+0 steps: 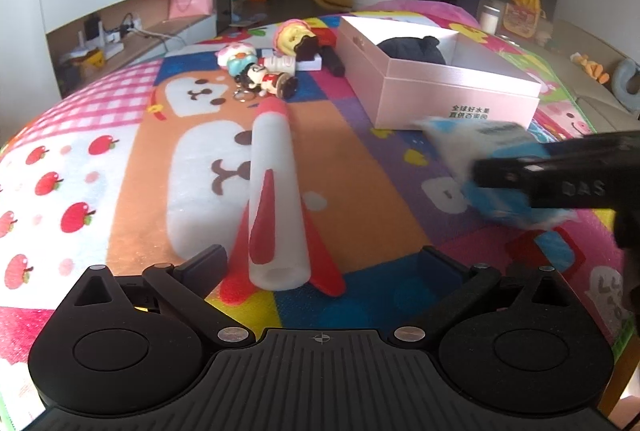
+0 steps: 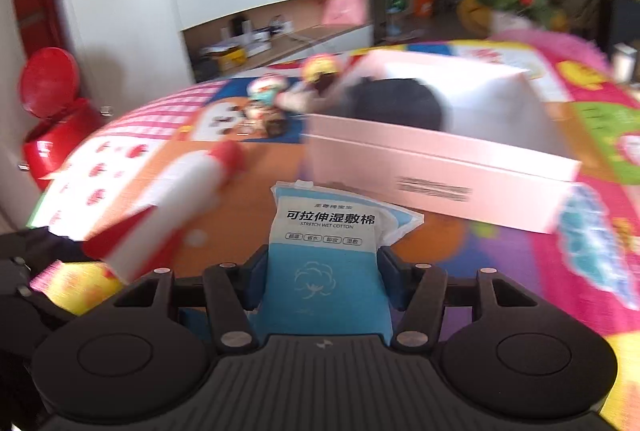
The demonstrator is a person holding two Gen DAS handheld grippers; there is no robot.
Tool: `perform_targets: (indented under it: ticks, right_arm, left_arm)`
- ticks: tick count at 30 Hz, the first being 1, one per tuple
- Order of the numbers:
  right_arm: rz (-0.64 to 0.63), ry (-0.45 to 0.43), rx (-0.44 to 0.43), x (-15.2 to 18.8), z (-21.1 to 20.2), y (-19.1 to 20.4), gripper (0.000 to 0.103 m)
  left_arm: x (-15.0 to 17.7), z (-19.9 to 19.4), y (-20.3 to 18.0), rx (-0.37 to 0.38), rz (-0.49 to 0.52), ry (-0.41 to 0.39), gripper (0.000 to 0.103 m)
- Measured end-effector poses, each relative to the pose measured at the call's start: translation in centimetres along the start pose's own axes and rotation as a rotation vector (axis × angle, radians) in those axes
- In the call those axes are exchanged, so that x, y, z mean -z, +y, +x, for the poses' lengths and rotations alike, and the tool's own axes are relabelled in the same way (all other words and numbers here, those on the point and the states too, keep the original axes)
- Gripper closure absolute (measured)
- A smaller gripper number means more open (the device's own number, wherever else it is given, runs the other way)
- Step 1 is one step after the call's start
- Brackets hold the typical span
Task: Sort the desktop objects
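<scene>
Left wrist view low over the colourful tablecloth [image 1: 120, 159], facing far toward the pink box [image 1: 436, 79], right wrist view nearer that box [image 2: 440, 167], both sharing the foam rocket [image 1: 272, 187], figurines [image 1: 260, 67] and far shelving.

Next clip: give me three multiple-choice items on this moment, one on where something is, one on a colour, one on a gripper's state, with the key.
1. Where is the dark soft item?
A. inside the pink box
B. beside the foam rocket
C. on the floor

2. What colour is the lower half of the cotton pad packet?
A. red
B. blue
C. green

3. How is the right gripper?
A. open and bare
B. out of view
C. shut on the packet

Key: 1 A, it shows over the box's wall in both views. 2 B, blue under a white printed top. 3 C, both fingers press the packet's sides in the right wrist view.
</scene>
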State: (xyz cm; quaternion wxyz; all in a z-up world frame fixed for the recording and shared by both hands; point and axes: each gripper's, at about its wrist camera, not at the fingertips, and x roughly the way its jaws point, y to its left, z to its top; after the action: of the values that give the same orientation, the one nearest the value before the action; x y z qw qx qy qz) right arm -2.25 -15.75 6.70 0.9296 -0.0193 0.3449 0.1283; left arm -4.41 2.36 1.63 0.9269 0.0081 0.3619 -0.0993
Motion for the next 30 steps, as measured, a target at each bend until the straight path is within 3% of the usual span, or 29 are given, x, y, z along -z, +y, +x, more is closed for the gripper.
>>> perform_targets:
  ticks: [2, 7, 14, 17, 26, 30]
  right_arm:
    - [0.005, -0.002, 0.047, 0.6, -0.5, -0.9, 0.047]
    - [0.074, -0.012, 0.064, 1.6, -0.7, -2.8, 0.046]
    - [0.175, -0.031, 0.067, 2.8, -0.2, -3.7, 0.029]
    - [0.183, -0.051, 0.075, 2.8, -0.4, -3.7, 0.015]
    - [0.203, -0.042, 0.069, 2.9, -0.2, -3.9, 0.012]
    - [0.211, -0.045, 0.073, 2.9, -0.2, -3.9, 0.008]
  left_arm:
    - [0.0, 0.2, -0.1, -0.005, -0.003, -0.005, 0.000]
    - [-0.1, 0.6, -0.4, -0.017, -0.003, -0.004, 0.000]
    - [-0.1, 0.5, -0.1, -0.003, 0.011, 0.001, 0.000]
    - [-0.2, 0.6, -0.4, -0.010, 0.032, 0.021, 0.000]
    - [-0.4, 0.7, -0.8, -0.029, 0.045, 0.049, 0.000]
    - [-0.6, -0.4, 0.0, -0.003, -0.014, 0.006, 0.002]
